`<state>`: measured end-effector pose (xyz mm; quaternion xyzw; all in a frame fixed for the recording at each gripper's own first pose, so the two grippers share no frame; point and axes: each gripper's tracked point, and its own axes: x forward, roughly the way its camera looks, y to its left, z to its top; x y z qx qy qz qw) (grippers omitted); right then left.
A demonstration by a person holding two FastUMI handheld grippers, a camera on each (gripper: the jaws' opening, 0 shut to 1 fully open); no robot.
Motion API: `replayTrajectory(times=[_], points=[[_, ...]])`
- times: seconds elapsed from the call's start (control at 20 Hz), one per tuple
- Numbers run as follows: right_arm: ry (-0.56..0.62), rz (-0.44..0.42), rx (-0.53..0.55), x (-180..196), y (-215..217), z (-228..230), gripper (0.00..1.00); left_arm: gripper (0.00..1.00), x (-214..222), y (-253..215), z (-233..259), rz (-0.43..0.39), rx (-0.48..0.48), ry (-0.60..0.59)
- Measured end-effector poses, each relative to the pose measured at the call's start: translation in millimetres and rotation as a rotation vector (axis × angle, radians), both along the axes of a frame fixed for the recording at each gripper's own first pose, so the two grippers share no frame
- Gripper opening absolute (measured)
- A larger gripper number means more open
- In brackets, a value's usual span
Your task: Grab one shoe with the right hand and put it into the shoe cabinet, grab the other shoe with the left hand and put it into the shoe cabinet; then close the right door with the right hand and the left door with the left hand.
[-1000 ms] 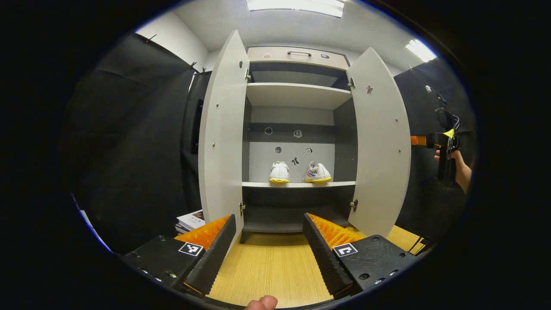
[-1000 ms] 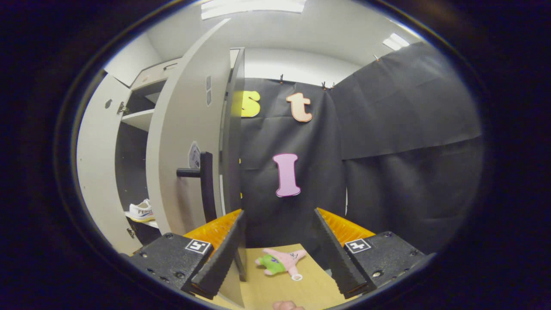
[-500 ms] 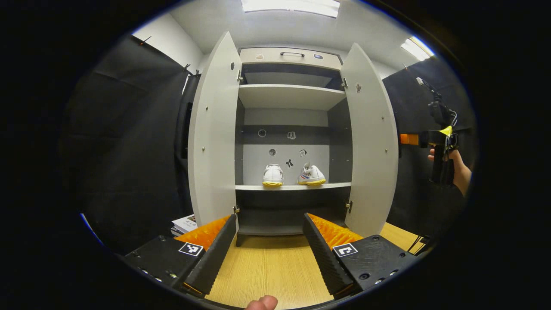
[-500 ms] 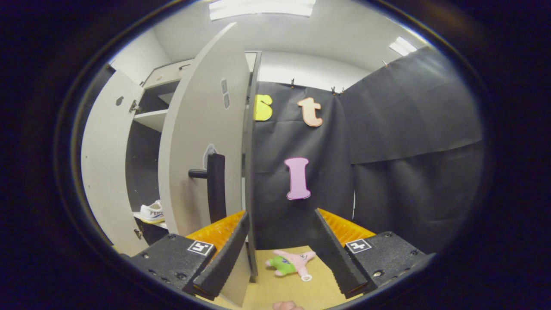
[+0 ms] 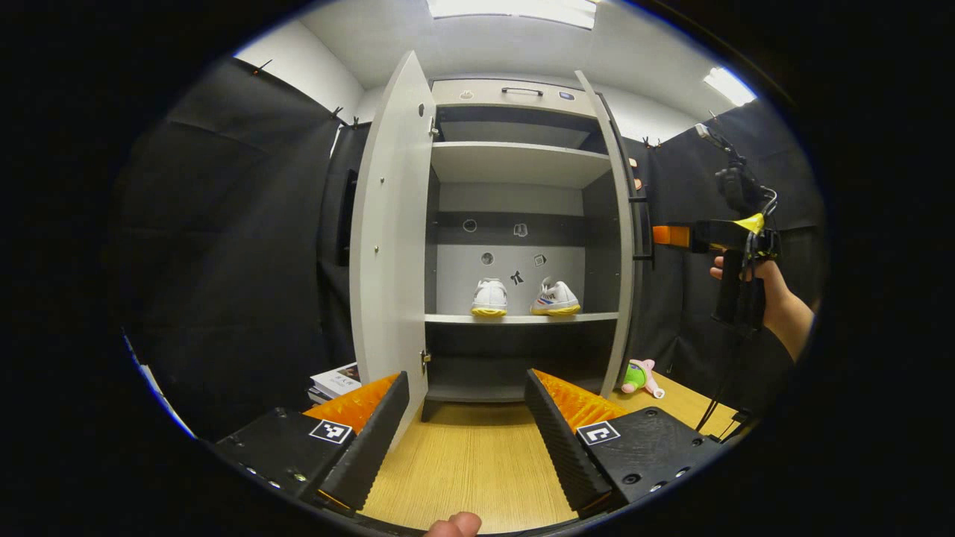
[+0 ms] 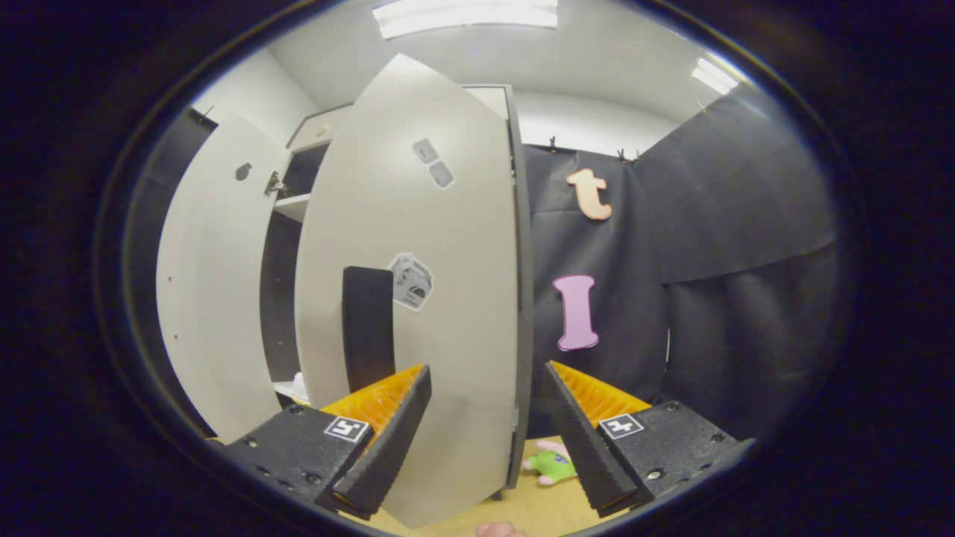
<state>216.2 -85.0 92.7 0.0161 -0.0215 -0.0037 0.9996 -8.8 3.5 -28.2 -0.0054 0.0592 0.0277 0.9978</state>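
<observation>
Swinging inward since the earlier pictures, the pale grey right door (image 6: 440,298) of the tall grey shoe cabinet (image 5: 515,164) now stands edge-on to the left gripper view, its black bar handle (image 6: 367,321) facing the right gripper (image 6: 481,418). Both white, yellow-soled shoes (image 5: 490,297) (image 5: 553,298) sit side by side on the middle shelf (image 5: 522,318). The pale grey left door (image 5: 388,224) is wide open. The right gripper's jaws are spread and empty, flanking the door's face. The left gripper (image 5: 466,425) hangs open and empty over the wooden worktop (image 5: 470,455). A glancing push could slip off the door's edge, judging by the angle. Sticker writing is too small to read.
</observation>
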Motion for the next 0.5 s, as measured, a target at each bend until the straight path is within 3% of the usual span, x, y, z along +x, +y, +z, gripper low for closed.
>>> replayTrajectory(times=[0.2,0.25,0.5], points=[[-0.002,0.027,0.007,-14,11,-11,0.98,0.93,0,15,-6,0.036,-0.008,0.019],[-0.003,0.043,0.004,-28,16,-15,0.93,0.93,-1,21,-5,0.048,-0.011,0.018],[0.005,0.110,-0.016,-115,47,-51,0.98,0.93,0,70,7,0.148,0.027,0.019]])
